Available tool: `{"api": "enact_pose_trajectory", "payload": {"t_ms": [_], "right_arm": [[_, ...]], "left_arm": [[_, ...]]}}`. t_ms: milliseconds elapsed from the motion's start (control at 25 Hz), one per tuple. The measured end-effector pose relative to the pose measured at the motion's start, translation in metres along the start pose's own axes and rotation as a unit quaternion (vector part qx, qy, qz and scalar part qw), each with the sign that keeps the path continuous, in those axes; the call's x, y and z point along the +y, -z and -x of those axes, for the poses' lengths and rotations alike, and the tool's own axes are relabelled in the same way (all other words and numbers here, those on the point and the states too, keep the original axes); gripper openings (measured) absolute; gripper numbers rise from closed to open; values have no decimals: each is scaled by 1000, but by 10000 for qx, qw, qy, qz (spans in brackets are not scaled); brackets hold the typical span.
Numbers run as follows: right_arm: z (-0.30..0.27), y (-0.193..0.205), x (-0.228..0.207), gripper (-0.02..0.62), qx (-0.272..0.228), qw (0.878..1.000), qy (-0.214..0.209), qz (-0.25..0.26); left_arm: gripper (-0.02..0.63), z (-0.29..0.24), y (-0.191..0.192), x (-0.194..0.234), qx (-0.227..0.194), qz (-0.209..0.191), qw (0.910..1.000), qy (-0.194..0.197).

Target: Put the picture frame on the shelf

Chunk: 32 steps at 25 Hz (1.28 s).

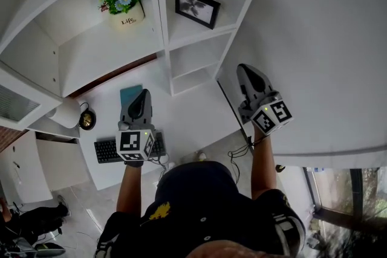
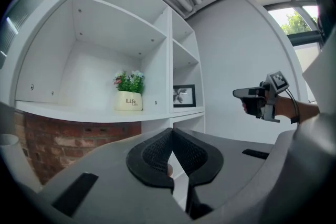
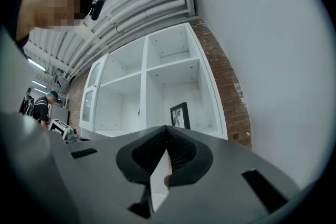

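Picture frame upright on shelf, narrow right compartment. Flower pot in wide compartment left of divider (same board level). Left gripper and right gripper both held clear of shelf, well apart from frame. Fingers closed on both, tips touching, nothing between.

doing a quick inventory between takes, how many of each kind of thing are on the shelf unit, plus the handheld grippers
picture frame: 1
pot of flowers: 1
handheld grippers: 2 (left gripper, right gripper)
total: 4
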State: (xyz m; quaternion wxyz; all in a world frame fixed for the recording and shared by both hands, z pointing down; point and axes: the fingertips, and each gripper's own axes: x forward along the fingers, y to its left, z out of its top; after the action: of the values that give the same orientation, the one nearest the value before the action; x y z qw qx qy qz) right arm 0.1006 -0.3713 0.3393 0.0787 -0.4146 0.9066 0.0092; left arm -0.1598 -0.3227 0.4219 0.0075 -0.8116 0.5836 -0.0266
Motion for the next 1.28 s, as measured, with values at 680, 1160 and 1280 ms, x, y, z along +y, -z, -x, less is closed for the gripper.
{"api": "enact_pose_trajectory", "payload": {"t_ms": [680,1160,1280], "right_arm": [[17,11,20,6,9,9996,-60,270],[26,6,27,6,-164,9993,238,235],[27,8,26,6,-164,9992,287,235]], "left_arm": [[17,-2,-16,2,-229,-321,9992,-4],[17,3,-24,-3,-400,-209,9989,113],[17,4,-23,-1,-381,-207,9990,113]]}}
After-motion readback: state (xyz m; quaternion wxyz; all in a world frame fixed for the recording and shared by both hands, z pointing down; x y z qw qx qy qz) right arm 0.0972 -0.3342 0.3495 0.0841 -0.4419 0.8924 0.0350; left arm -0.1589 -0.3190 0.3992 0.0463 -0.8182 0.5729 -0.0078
